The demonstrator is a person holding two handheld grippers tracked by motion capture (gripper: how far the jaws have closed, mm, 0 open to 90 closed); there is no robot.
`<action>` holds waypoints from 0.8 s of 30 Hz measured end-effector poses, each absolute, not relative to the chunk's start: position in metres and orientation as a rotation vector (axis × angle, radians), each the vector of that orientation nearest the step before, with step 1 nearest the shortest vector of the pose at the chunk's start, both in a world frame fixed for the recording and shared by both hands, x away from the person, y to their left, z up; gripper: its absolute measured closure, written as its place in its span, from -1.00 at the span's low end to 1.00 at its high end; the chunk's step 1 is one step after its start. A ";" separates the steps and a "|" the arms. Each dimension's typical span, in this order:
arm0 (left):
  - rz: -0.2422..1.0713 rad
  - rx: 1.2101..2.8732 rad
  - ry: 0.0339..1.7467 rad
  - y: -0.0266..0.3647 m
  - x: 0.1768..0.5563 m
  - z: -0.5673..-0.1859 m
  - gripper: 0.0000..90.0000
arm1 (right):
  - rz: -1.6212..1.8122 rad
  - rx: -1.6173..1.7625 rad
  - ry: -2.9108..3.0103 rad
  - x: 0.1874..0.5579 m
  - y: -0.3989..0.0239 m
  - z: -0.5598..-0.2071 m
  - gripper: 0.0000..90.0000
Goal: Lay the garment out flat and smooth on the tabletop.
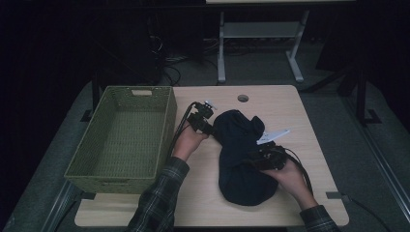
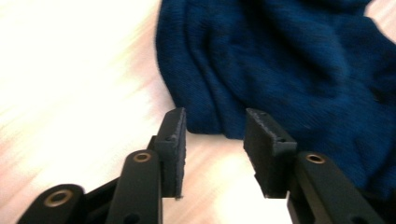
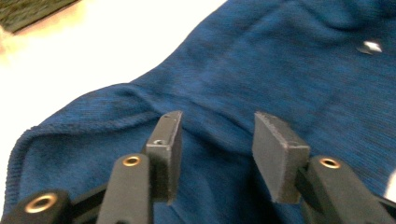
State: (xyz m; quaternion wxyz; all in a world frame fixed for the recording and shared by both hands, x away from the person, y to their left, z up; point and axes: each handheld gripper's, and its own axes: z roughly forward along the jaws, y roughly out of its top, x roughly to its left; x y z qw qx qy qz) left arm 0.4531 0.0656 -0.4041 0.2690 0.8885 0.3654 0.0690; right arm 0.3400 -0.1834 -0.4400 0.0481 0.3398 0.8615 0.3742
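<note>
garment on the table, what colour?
Dark blue knit garment, clearest in the right gripper view; it looks almost black from the high view.

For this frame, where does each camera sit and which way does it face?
High view: above the person's side, looking forward and down at the table, basket and blue garment; both forearms show.
Left gripper view: on the left gripper, facing the garment's edge.
Right gripper view: on the right gripper, over the garment.
All views share the garment.

My black jaws hover by a dark blue knit garment point(image 1: 241, 159). The woven basket point(image 1: 96, 169) is olive green; my sleeves point(image 1: 159, 200) are plaid.
</note>
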 end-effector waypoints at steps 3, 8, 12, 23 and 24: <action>0.187 2.399 0.996 0.064 0.460 -0.407 0.23 | 1.124 0.985 2.655 0.338 -0.169 -0.440 0.05; 0.183 2.413 1.005 0.063 0.471 -0.415 0.16 | 1.056 0.957 2.665 0.344 -0.156 -0.447 -0.01; 0.161 2.420 0.990 0.059 0.478 -0.420 0.20 | 1.014 0.948 2.648 0.349 -0.154 -0.453 0.34; 0.121 2.464 0.956 0.050 0.484 -0.426 0.97 | 0.989 0.900 2.631 0.340 -0.160 -0.448 0.84; 0.125 2.456 0.963 0.051 0.484 -0.426 0.97 | 0.984 0.891 2.629 0.339 -0.161 -0.446 0.85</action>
